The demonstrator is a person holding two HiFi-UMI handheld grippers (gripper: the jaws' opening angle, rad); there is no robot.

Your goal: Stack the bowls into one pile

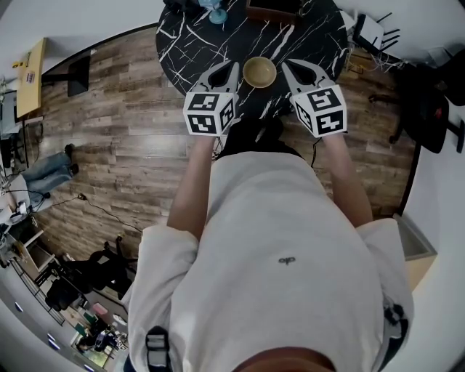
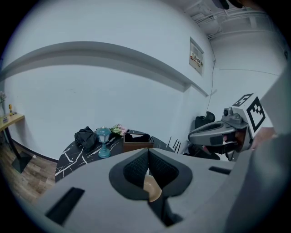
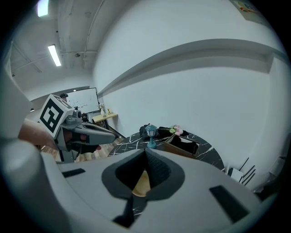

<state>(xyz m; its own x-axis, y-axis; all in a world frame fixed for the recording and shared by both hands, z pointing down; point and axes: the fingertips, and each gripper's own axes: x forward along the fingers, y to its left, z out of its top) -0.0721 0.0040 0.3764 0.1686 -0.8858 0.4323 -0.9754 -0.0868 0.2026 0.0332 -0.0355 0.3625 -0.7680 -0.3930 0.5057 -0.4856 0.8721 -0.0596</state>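
A tan bowl (image 1: 259, 72) sits near the front edge of the round black marble table (image 1: 323, 33); I cannot tell whether more bowls are nested inside it. My left gripper (image 1: 234, 66) hovers just left of the bowl, its jaws together and nothing held. To the bowl's right, my right gripper (image 1: 285, 65) is shut and empty too. In the left gripper view the bowl (image 2: 153, 189) shows through the gap behind the closed tips (image 2: 148, 152). The right gripper view shows the bowl (image 3: 142, 185) the same way below its tips (image 3: 145, 151).
At the back of the table stand a small blue lamp (image 1: 216, 14), a brown open box (image 1: 272, 9), a black cloth (image 2: 85, 136) and some flowers (image 2: 118, 130). Wood floor surrounds the table, with a black office chair (image 1: 429, 109) at the right.
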